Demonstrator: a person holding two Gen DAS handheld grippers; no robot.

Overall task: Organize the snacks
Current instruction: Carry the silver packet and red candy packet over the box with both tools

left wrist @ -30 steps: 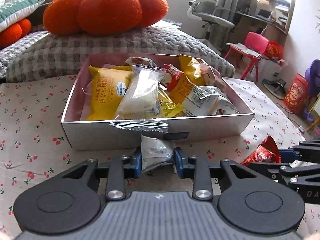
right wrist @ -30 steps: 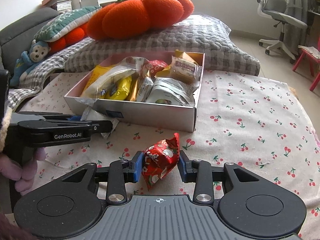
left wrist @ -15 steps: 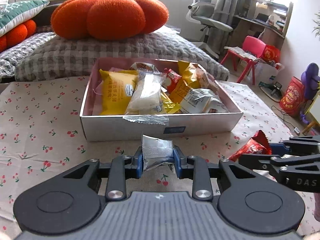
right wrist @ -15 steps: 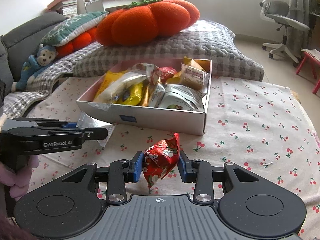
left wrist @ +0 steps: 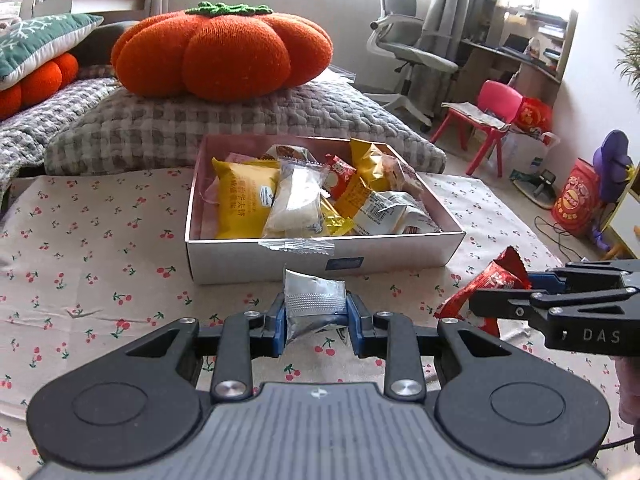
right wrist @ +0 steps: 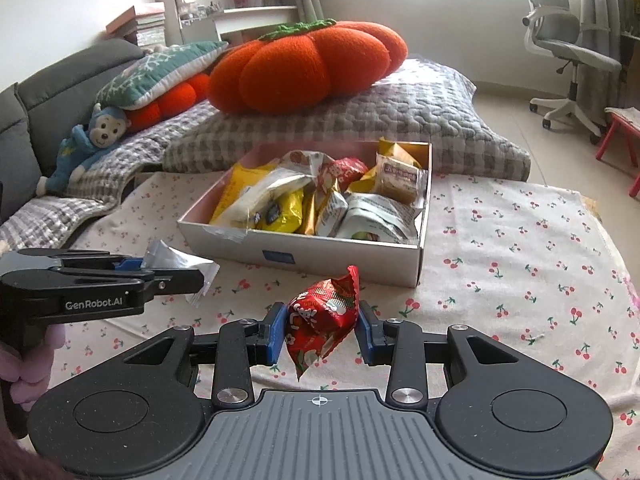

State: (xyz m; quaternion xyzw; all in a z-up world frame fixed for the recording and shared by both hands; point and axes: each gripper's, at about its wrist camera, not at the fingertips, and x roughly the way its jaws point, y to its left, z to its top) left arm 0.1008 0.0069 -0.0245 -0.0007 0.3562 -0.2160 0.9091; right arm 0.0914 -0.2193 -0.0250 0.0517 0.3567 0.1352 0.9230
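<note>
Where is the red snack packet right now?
The red snack packet is clamped between the right gripper's jaws, held above the cherry-print cloth just in front of the snack box's near wall, right of the left gripper's silver packet.

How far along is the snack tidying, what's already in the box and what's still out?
Mostly done: the box already holds a pile of packets, and no loose snacks show on the cherry-print cloth. In hand: the left gripper clamps a silver packet and the right gripper a red packet, both short of the box. Left: dropping those two in.
</note>
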